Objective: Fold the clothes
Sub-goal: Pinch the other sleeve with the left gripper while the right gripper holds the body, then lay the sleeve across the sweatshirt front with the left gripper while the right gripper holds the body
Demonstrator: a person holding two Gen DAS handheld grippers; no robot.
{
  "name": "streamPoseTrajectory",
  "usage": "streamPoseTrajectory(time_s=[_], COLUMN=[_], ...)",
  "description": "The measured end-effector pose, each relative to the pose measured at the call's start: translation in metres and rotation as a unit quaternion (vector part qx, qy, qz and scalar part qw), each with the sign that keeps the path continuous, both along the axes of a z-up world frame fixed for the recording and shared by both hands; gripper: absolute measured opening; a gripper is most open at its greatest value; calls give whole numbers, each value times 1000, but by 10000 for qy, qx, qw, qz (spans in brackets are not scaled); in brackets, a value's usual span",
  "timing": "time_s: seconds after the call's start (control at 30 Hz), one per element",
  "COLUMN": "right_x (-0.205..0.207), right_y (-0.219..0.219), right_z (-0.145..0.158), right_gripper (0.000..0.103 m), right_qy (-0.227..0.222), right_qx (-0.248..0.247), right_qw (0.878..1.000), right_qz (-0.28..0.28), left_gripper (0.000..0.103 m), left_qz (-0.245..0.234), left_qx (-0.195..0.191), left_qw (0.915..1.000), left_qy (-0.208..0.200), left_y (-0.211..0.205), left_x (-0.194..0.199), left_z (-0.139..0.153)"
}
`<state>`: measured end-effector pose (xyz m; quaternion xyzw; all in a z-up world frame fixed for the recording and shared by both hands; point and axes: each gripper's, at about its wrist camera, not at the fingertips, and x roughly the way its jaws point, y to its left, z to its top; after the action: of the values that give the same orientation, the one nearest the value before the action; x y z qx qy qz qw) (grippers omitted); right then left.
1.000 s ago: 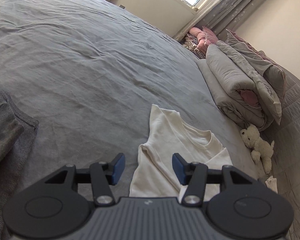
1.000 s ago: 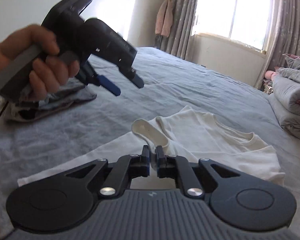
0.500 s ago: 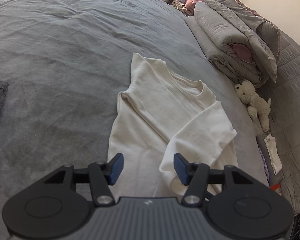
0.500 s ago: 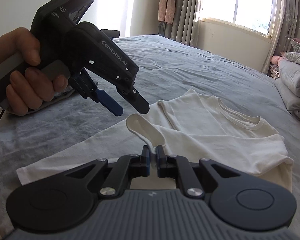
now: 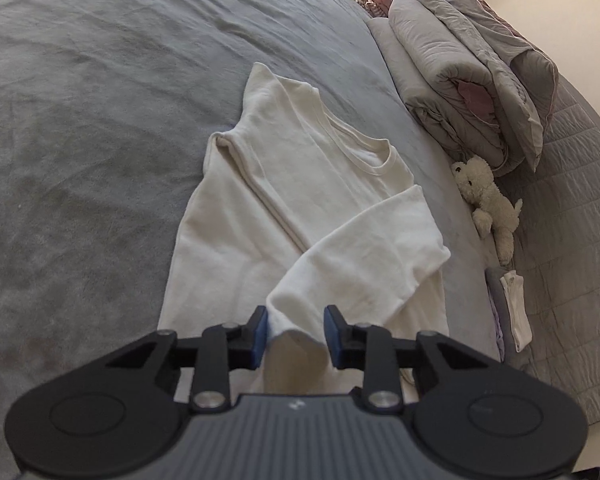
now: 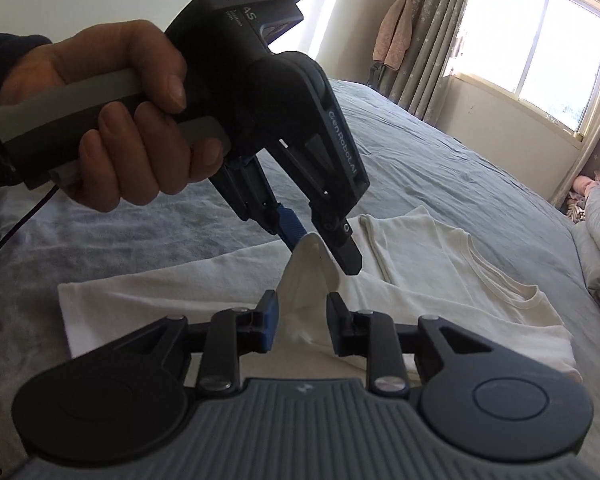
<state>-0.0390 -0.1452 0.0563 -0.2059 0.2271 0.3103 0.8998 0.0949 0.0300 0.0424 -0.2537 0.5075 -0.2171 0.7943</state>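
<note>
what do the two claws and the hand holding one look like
Both claws, left and right, are black with blue pads, round pivot discs and a ribbed grey body. The left one's side reads GenRobot.AI. The hand grips a grey-and-black handle trailing a black cable; dark sleeve.

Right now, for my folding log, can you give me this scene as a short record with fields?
garment: cream long-sleeved shirt, flat on the grey bed, one sleeve folded across its front
sleeve cuff: raised in a peak between both grippers
left gripper: jaws have just been closing, pinching the cuff
right gripper: jaws have just been opening, cuff between them, apparently released
nearby: folded duvet, teddy bear
</note>
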Motion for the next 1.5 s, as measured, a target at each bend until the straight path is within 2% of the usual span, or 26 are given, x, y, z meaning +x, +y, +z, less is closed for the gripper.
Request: streamPoseTrajectory(time_s=[0.1, 0.17, 0.27, 0.43, 0.5, 0.53, 0.63, 0.73, 0.8, 0.97, 1.1, 1.27, 1.4, 1.5], right_x=[14, 24, 30, 27, 28, 27, 18, 10, 9, 13, 15, 11, 12, 11], right_y=[-21, -27, -19, 13, 17, 14, 10, 11, 12, 17, 14, 16, 20, 23], right_z=[11, 9, -1, -20, -24, -24, -13, -8, -11, -22, -19, -16, -20, -27], right_gripper=[31, 31, 32, 31, 23, 15, 15, 15, 15, 15, 13, 12, 11, 11], right_qy=[336, 569, 710, 848, 974, 1003, 751, 522, 529, 733, 791, 582, 575, 599], right_qx=[541, 719, 655, 262, 166, 251, 342, 167, 18, -174, -63, -62, -237, -489], right_qw=[9975, 9944, 9937, 9956, 9944, 9938, 9959, 9982, 9984, 9970, 9965, 9977, 9977, 9969], right_qz=[-309, -534, -565, -311, -366, -403, -362, -248, -173, -196, -280, -328, -260, -131], left_gripper=[29, 29, 29, 29, 29, 29, 23, 15, 10, 9, 8, 7, 7, 7], left_qz=[-32, -5, 41, 44, 52, 60, 83, 71, 36, -44, -26, 39, 29, -14], left_qx=[63, 81, 114, 235, 294, 332, 356, 395, 474, 602, 649, 726, 667, 874], left_qw=[10000, 10000, 9999, 9997, 9995, 9994, 9993, 9992, 9989, 9981, 9978, 9972, 9972, 9959], left_qy=[9, 43, 89, 88, 73, 65, 42, 33, -2, -94, -108, -189, -323, -247], left_y=[1, 2, 5, 4, 4, 4, 6, 6, 4, -1, 0, 0, 1, -3], left_x=[2, 3, 4, 5, 5, 5, 6, 6, 5, 4, 5, 3, 2, 3], left_z=[-1, -3, -5, -8, -9, -9, -9, -9, -9, -9, -9, -6, 0, -6])
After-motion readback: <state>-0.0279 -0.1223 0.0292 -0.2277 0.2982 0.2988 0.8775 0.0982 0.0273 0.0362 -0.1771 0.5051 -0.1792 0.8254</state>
